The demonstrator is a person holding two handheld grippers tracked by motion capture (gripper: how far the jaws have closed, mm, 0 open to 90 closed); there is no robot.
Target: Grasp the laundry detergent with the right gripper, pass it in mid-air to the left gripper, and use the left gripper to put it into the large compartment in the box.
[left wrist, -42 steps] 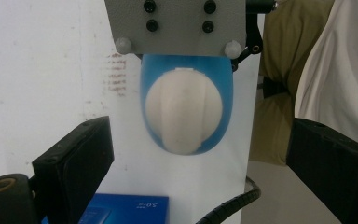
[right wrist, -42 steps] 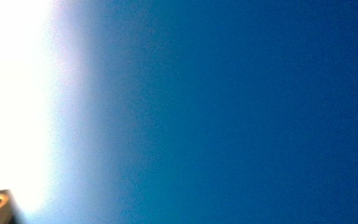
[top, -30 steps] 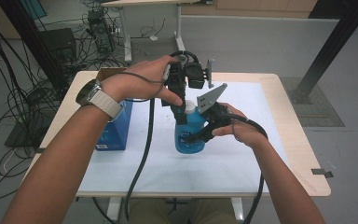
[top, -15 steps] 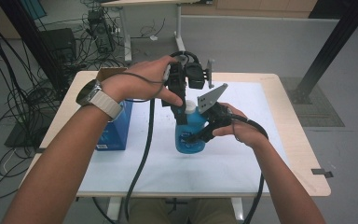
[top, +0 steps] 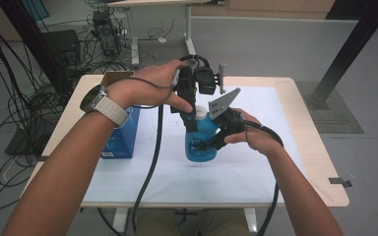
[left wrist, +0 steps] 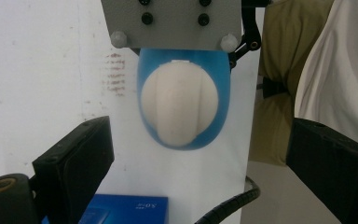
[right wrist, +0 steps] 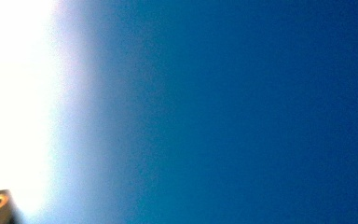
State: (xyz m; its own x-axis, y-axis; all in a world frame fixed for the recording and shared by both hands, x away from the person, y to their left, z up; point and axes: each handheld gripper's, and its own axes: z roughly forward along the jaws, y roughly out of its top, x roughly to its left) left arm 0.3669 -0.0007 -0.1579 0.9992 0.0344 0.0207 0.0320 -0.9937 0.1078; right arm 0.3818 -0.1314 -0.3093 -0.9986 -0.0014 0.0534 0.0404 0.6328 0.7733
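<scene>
At about nine o'clock on the worktop (top: 256,172) a blue box (top: 120,140) stands by the edge of the white sheet, well apart from both hands.

Toward the centre, the left gripper (top: 191,115) points straight down over the blue bottle (top: 202,142), which stands upright on the white sheet near the middle of the worktop. In the left gripper view its two black fingers (left wrist: 74,161) are spread wide, one at eight o'clock and one at four o'clock of the bottle's white cap (left wrist: 181,103), and neither touches the cap or the blue shoulder below it. In the high view the gripper's lower end hangs at the height of the cap, just beside it.

At three o'clock of the bottle, the right gripper (top: 215,140) comes in level from the side with its grey plate tilted up at twelve o'clock. Its fingers are closed against the bottle's body, pinching it; the right gripper view is a blur of blue pressed close to the lens.
</scene>
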